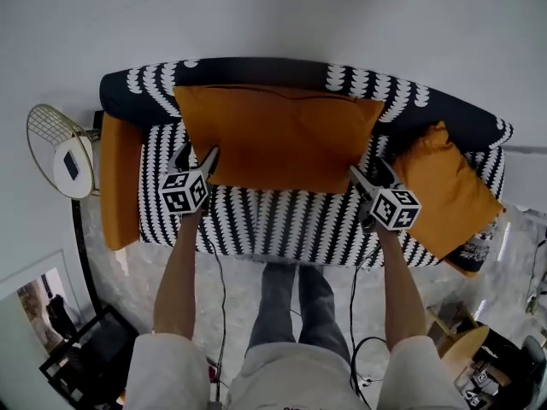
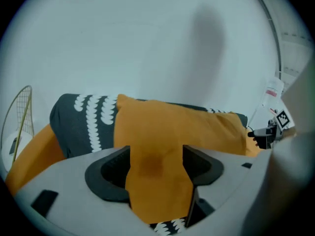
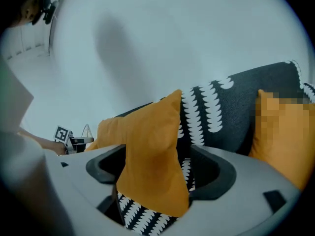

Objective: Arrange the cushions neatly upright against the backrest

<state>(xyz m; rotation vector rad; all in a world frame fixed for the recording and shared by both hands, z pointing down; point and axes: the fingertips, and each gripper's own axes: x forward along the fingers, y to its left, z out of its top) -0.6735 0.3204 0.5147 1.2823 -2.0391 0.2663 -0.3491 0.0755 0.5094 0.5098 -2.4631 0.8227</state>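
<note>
Both wide open, left claw and right claw each straddle a bottom corner of the large orange fabric cushion, leaning lengthwise along the black-and-white sofa backrest.

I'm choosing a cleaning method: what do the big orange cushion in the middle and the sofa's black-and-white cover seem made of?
Big orange cushion: matte woven fabric, perhaps cotton or polyester; it creases softly and shows no sheen.
Sofa cover: matte upholstery cloth, its white pattern lying flat on black; the fibre cannot be told.
</note>
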